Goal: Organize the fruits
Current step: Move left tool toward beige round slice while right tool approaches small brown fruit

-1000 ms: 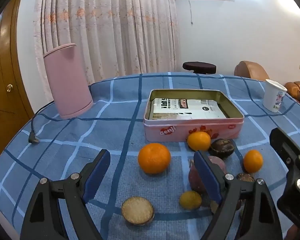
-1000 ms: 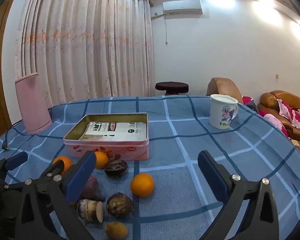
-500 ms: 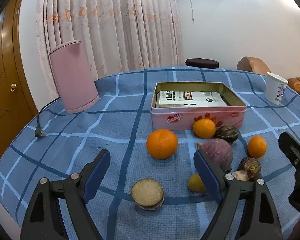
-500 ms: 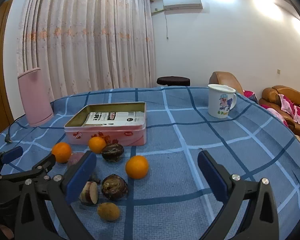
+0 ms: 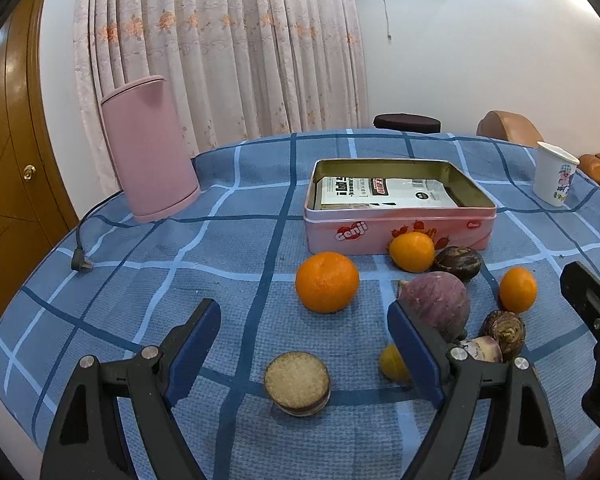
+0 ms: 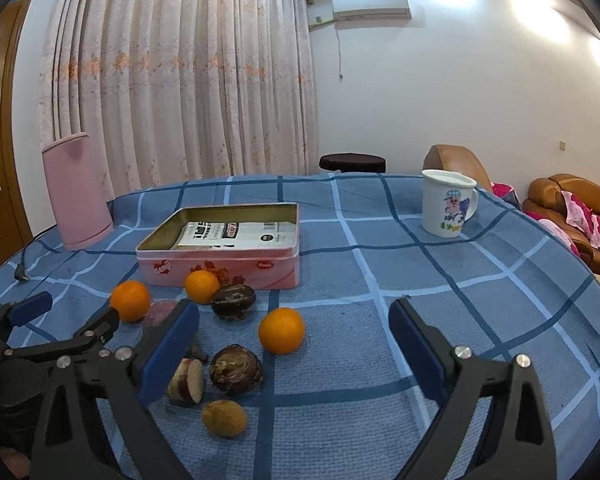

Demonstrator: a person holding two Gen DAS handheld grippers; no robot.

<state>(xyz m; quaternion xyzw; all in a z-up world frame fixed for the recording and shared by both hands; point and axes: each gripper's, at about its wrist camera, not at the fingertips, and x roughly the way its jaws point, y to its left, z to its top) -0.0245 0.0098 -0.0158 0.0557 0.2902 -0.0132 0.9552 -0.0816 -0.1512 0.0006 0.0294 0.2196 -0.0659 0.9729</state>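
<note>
Both claws, left and right, gaping wide, empty, hovering over oranges near the pink tin.

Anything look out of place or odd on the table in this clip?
Yes. Among the whole fruits sits a round biscuit-like disc, plus a cut purple-skinned piece showing pale flesh. The pink tin holds only a printed packet; no fruit is inside it. Nothing is spilled.
</note>
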